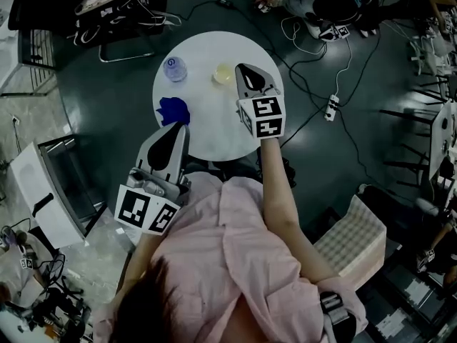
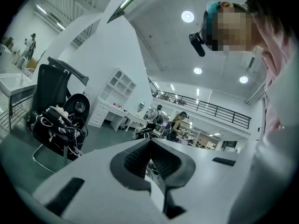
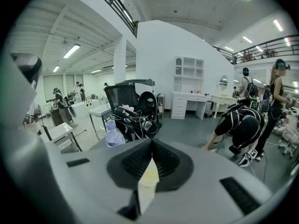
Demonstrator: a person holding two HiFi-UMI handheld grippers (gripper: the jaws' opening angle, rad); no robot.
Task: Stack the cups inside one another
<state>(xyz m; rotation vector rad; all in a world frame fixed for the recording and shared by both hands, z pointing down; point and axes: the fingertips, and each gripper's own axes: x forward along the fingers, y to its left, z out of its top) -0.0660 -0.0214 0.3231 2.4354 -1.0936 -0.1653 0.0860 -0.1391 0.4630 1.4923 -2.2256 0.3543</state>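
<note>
round white table (image 1: pixel 214 131) with two cups on it. the yellow cup (image 1: pixel 223 73) sits upright near the far edge, and the blue cup (image 1: pixel 173 110) is over on the left, well apart from it. a water bottle (image 1: pixel 175 68) stands behind the blue one.

the right gripper (image 1: pixel 241 68) has its jaws closed tip to tip right beside the yellow cup, which only peeks through the slit under them. the left gripper (image 1: pixel 179 128) is also pinched closed on nothing, with its tips just short of the blue cup.
</note>
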